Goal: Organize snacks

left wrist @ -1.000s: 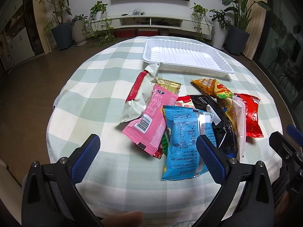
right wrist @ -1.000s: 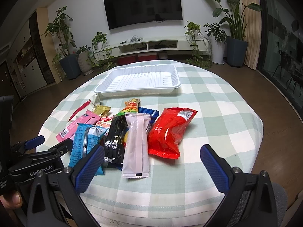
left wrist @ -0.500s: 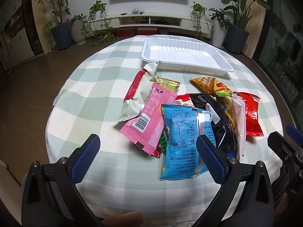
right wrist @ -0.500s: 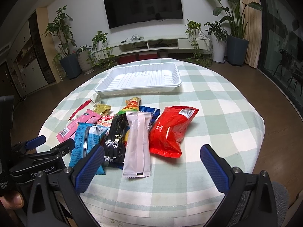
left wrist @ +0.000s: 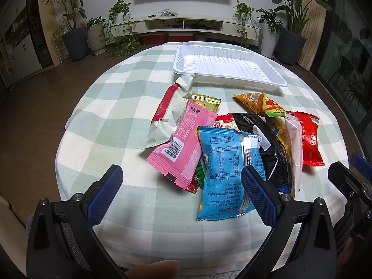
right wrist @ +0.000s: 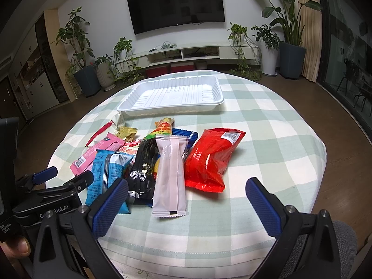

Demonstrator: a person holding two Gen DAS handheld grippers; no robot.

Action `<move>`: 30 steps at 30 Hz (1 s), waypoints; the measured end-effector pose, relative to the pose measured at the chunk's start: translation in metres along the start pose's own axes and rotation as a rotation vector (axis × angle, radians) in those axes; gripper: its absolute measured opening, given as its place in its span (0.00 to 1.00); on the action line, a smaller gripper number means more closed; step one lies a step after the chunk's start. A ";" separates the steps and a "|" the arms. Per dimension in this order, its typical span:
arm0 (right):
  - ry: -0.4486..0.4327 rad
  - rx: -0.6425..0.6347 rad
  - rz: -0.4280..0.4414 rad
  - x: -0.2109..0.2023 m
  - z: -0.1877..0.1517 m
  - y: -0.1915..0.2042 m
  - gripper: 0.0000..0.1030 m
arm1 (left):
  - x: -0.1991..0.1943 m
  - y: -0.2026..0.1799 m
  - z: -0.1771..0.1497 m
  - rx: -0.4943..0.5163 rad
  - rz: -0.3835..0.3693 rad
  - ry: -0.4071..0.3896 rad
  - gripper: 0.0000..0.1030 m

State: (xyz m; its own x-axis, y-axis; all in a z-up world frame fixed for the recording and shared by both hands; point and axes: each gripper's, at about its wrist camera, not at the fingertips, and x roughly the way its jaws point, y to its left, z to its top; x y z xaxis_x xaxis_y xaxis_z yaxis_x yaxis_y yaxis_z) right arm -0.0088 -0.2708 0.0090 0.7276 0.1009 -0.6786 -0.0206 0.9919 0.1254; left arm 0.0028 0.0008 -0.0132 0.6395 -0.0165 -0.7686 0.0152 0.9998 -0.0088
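Observation:
Several snack packets lie in a loose pile mid-table: a blue packet (left wrist: 223,174) (right wrist: 105,169), a pink packet (left wrist: 186,144), a black packet (left wrist: 265,144) (right wrist: 145,165), a pale pink stick pack (right wrist: 171,176), a red bag (right wrist: 212,159) (left wrist: 310,139), an orange packet (left wrist: 260,104) and a cream wrapper (left wrist: 171,114). Behind them sits an empty white tray (left wrist: 186,53) (right wrist: 217,86). My left gripper (left wrist: 181,195) is open, hovering at the near edge before the blue packet. My right gripper (right wrist: 186,207) is open, hovering before the stick pack and red bag. Neither holds anything.
The round table (right wrist: 267,127) wears a green-and-white checked cloth (left wrist: 111,107). In the right wrist view the left gripper's body (right wrist: 46,197) is at lower left. Potted plants, a TV (right wrist: 176,4) and a low cabinet stand beyond the table.
Both grippers have crept slightly forward toward the pile. No packet has moved and both stay open.

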 end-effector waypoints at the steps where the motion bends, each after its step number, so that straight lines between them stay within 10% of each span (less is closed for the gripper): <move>1: 0.001 0.000 0.001 0.000 0.001 0.000 1.00 | 0.000 0.000 0.000 0.000 0.000 0.000 1.00; 30: 0.007 0.005 0.003 0.001 0.001 -0.001 1.00 | 0.001 -0.001 -0.001 0.000 0.001 0.001 1.00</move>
State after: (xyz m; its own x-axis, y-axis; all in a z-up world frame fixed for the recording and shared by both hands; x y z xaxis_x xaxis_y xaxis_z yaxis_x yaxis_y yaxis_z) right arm -0.0076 -0.2721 0.0092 0.7225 0.1039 -0.6835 -0.0192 0.9913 0.1305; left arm 0.0025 0.0002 -0.0143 0.6387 -0.0157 -0.7693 0.0146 0.9999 -0.0083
